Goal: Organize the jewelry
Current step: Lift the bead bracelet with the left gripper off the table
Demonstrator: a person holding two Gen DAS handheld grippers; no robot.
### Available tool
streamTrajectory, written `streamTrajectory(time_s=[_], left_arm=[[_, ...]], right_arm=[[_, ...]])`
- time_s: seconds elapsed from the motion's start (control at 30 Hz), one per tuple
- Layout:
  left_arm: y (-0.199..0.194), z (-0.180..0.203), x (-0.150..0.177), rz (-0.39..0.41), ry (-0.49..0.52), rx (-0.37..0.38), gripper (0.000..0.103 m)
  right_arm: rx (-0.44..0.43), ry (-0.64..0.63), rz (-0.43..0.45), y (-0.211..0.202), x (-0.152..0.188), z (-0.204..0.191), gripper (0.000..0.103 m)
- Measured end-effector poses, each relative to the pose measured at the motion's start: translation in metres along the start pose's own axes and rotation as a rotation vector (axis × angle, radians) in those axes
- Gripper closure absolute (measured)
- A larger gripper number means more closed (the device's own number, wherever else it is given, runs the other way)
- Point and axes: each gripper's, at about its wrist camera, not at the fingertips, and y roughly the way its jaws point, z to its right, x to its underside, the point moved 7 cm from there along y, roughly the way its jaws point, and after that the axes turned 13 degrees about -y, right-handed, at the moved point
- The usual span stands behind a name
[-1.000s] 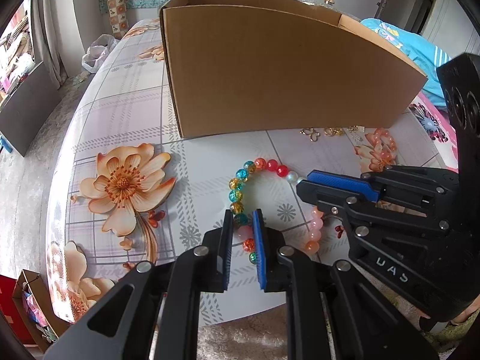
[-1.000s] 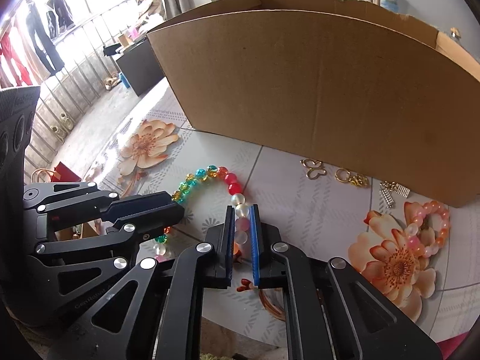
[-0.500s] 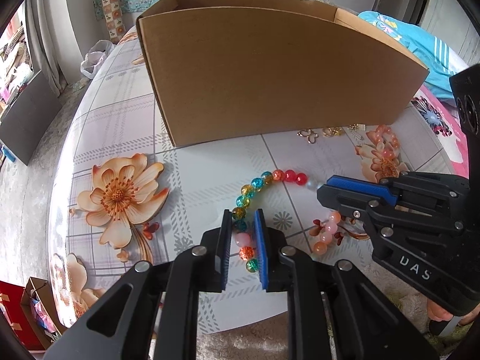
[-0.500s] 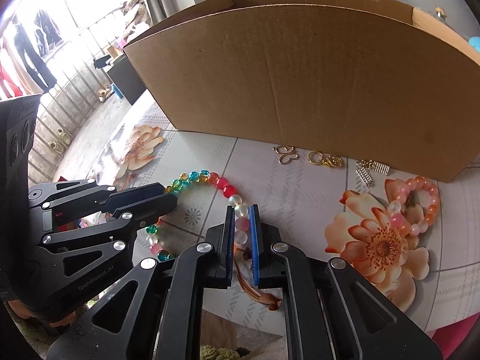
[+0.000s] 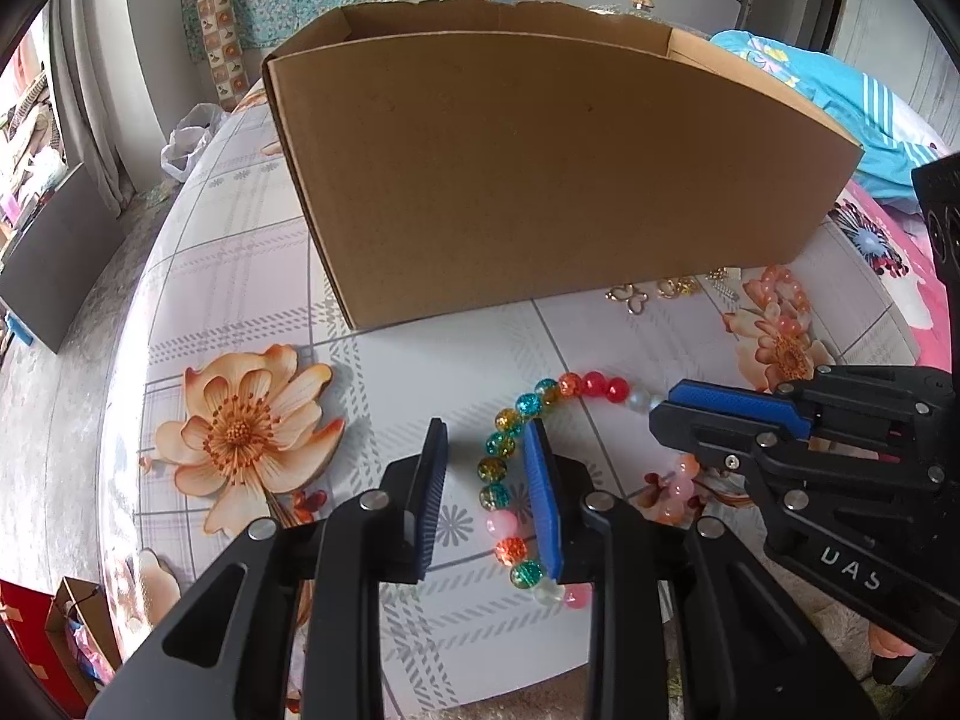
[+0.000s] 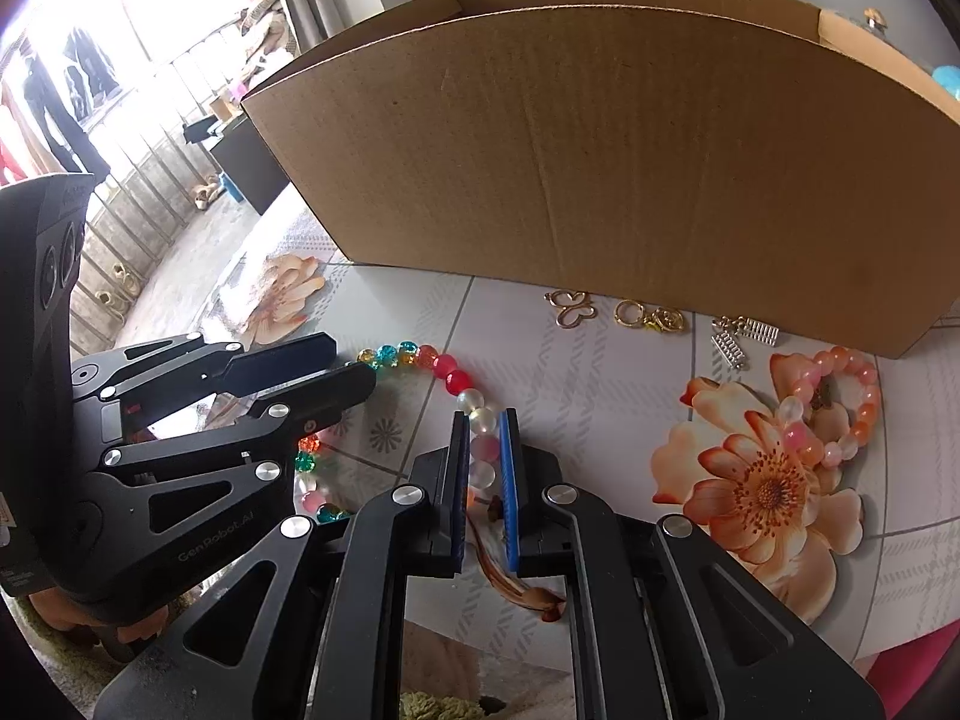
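A multicoloured bead bracelet (image 5: 528,405) lies on the flowered tablecloth in front of a brown cardboard box (image 5: 540,180). My left gripper (image 5: 487,444) is open; the bracelet's left side runs between its fingers, close to the right pad. My right gripper (image 6: 485,426) is shut on the bracelet's pale pink and white beads (image 6: 483,420). In the left wrist view the right gripper (image 5: 678,405) comes in from the right. In the right wrist view the left gripper (image 6: 354,369) sits at the left over the bracelet.
A pink and orange bead bracelet (image 6: 840,408) lies on a printed flower at the right. A gold butterfly charm (image 6: 570,309), a gold ring clasp (image 6: 651,318) and silver clips (image 6: 741,339) lie along the box's front wall (image 6: 600,168). The table's front edge is close below both grippers.
My left gripper has opened and let go of the bracelet's left side. My right gripper stays shut on the pale beads. Both grippers have moved a little closer to the box.
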Motion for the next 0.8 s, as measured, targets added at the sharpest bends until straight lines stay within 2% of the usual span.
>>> streamTrajectory(time_s=[0.33,0.53,0.8], left_arm=[[-0.002,0.003,0.005,-0.01,0.061,0.036,0.078],[-0.003,0.006,0.01,-0.011,0.103,0.023,0.078],[-0.001,0.01,0.008,-0.002,0.105,0.015,0.093]], right_arm=[[0.016,-0.023,-0.002,-0.003,0.0,-0.004,0.094],[0.025,-0.034,-0.005,-0.003,-0.001,-0.009,0.094],[0.037,-0.037,-0.008,0.001,-0.001,-0.011,0.094]])
